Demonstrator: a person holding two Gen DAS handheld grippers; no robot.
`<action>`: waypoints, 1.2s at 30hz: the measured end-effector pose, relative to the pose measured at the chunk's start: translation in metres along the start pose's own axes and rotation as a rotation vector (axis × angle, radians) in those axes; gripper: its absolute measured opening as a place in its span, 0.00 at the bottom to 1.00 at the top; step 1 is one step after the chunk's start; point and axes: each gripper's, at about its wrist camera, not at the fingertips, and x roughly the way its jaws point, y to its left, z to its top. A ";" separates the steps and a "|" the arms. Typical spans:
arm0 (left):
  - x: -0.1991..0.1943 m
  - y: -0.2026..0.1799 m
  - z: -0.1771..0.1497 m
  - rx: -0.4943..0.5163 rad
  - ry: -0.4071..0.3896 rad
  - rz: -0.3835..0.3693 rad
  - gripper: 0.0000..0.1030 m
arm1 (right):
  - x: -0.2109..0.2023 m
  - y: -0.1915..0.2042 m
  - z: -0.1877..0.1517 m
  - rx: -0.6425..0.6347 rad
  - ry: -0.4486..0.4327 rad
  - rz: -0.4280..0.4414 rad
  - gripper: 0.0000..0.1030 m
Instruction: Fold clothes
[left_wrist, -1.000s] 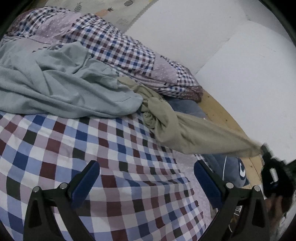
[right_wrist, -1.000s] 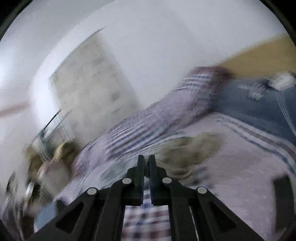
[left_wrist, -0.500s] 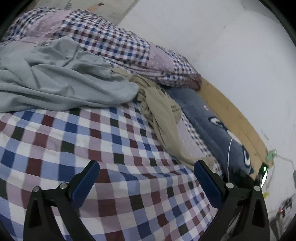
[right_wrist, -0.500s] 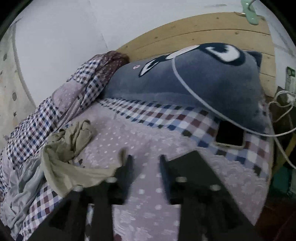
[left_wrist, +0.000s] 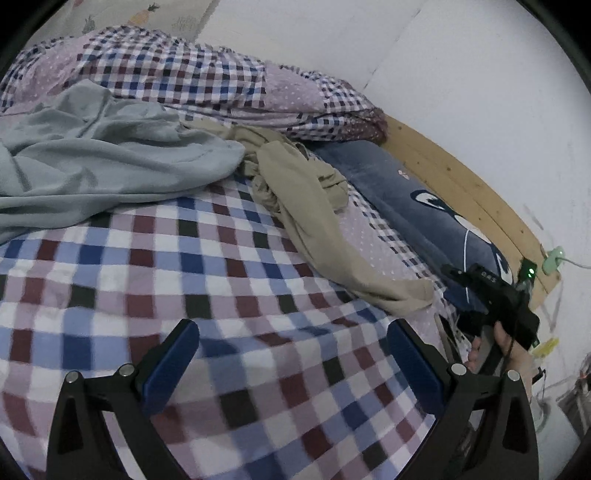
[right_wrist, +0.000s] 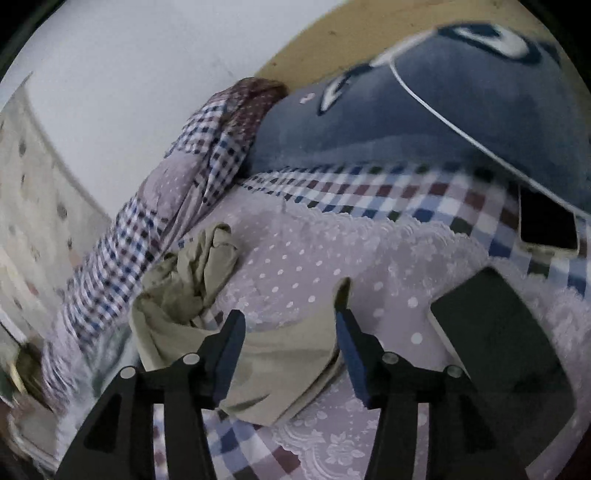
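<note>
A beige garment (left_wrist: 310, 206) lies crumpled and stretched out across the checked bedspread (left_wrist: 155, 280), one end trailing toward the bed's right edge. My left gripper (left_wrist: 291, 362) hovers open over the bedspread, nothing between its fingers. In the right wrist view the beige garment (right_wrist: 266, 354) lies just under my open right gripper (right_wrist: 290, 350), its end between the spread fingers. The right gripper (left_wrist: 495, 299), held by a hand, shows at the bed's right edge in the left wrist view. A pale grey-green garment (left_wrist: 96, 158) lies bunched at the left.
A blue cartoon pillow (right_wrist: 424, 122) lies against the wooden headboard (left_wrist: 461, 184), with a white cable over it. A rolled checked quilt (left_wrist: 207, 81) runs along the wall. A phone (right_wrist: 546, 225) and a dark flat device (right_wrist: 506, 343) lie on the dotted lilac sheet near the right gripper.
The right gripper has let go of the beige garment, opened, and come down over its end. The garment, pulled taut a second ago, now lies slack on the bed.
</note>
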 end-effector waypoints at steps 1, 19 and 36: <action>0.008 -0.005 0.004 0.004 0.007 0.000 1.00 | -0.001 -0.003 0.002 0.023 -0.005 0.006 0.53; 0.175 -0.054 0.062 -0.038 0.248 0.103 0.10 | -0.007 -0.043 0.027 0.201 -0.025 0.082 0.55; -0.103 0.054 0.189 -0.180 -0.368 0.217 0.01 | -0.010 -0.052 0.033 0.211 -0.028 0.106 0.55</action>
